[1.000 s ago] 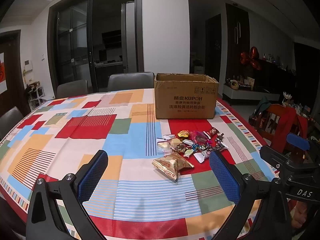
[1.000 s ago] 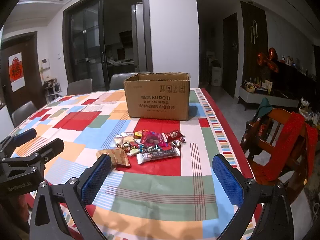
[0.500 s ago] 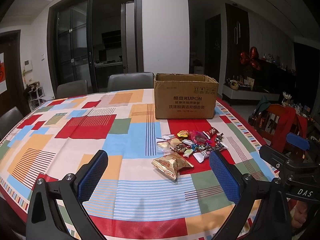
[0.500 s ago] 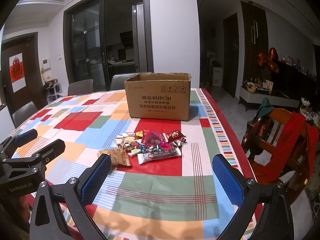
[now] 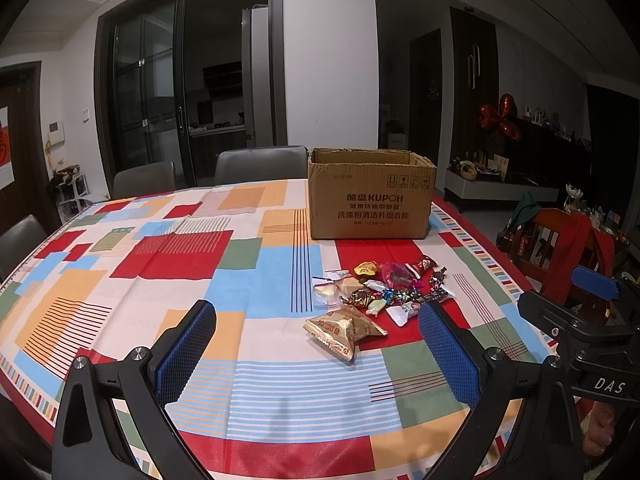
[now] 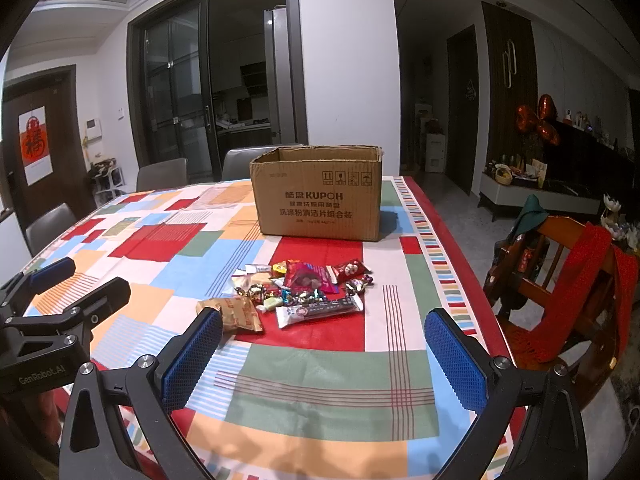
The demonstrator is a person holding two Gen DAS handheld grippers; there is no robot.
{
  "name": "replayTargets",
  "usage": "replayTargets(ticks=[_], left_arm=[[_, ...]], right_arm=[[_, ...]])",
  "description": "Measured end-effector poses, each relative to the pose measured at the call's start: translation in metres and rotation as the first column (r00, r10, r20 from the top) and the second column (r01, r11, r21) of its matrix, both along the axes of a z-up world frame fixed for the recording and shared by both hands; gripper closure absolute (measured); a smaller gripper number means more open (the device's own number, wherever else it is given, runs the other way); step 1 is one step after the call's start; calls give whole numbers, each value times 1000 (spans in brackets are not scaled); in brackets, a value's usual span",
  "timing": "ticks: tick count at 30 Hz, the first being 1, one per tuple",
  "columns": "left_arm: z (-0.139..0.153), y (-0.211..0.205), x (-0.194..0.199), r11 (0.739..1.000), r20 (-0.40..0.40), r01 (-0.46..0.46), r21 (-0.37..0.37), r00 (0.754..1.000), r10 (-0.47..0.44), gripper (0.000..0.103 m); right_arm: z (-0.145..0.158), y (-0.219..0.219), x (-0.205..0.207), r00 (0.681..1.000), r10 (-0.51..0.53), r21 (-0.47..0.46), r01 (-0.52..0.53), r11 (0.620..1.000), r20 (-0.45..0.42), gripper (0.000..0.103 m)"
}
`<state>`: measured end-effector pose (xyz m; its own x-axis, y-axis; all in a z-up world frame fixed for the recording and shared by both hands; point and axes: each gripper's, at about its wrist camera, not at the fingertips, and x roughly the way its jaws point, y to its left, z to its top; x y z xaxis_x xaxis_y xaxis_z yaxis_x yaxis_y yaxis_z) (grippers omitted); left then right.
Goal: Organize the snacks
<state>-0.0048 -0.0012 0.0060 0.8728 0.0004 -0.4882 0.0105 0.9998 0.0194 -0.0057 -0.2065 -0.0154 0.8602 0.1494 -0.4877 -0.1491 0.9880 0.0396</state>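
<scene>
A pile of small wrapped snacks (image 5: 384,288) lies on the patchwork tablecloth, with a gold packet (image 5: 342,330) at its near edge and a long white bar (image 6: 320,310) beside it. The pile shows in the right wrist view (image 6: 304,284) too. An open cardboard box (image 5: 370,204) stands behind the pile; it also shows in the right wrist view (image 6: 318,196). My left gripper (image 5: 316,348) is open and empty, above the table short of the snacks. My right gripper (image 6: 324,360) is open and empty, just short of the pile.
The table (image 5: 160,264) runs far left and back. Grey chairs (image 5: 260,164) stand behind it. A wooden chair with a red cloth (image 6: 576,280) stands off the table's right edge. The right gripper's body shows at the left view's right side (image 5: 580,320).
Both grippers have crept slightly forward toward the snacks; the pile and box look slightly closer. Nothing was taken hold of.
</scene>
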Motion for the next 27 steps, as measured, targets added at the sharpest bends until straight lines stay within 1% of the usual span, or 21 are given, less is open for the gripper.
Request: replayTargets(ticks=[27], left_arm=[[1, 0, -1, 1000, -1, 5, 2, 1000, -5, 0]], right_arm=[[0, -1, 0, 1000, 2, 3, -2, 1000, -4, 1]])
